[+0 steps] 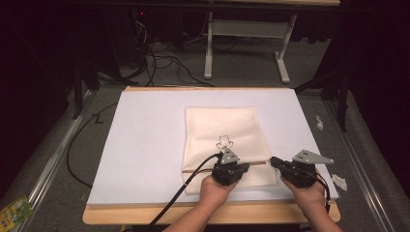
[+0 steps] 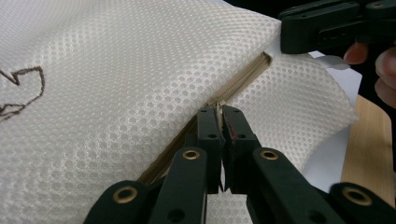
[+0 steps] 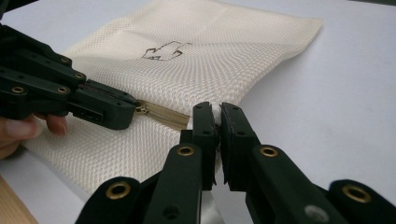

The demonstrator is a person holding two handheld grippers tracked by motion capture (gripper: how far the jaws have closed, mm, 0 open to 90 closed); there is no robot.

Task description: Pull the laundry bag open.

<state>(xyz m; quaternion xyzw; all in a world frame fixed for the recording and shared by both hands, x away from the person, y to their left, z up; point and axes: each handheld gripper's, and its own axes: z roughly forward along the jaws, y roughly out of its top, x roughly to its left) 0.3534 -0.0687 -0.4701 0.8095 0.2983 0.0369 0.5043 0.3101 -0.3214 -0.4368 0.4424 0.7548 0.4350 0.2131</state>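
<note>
Left gripper (image 2: 219, 122) first: I see its jaws pinched tight on the zipper pull (image 2: 217, 108) of the mesh bag (image 2: 116, 93), right where the tan zipper (image 2: 243, 77) runs between the two cream panels. Over on the other side, my right gripper (image 3: 217, 122) is clamped on the bag's corner, a bit of white mesh squeezed between its black pads at the end of the zipper line.

From the high view, I have the bag lying flat on the white sheet (image 1: 145, 135) that covers the table (image 1: 208, 212), a little right of centre and close to my edge. Its long axis runs away from me, the far end pointing to the back of the table. The zipper crosses it sideways near the end closest to me, from left to right. A small dark outline drawing (image 1: 225, 141) sits on the mesh just beyond the left gripper. Both grippers sit low at that near end, just beside each other.
</note>
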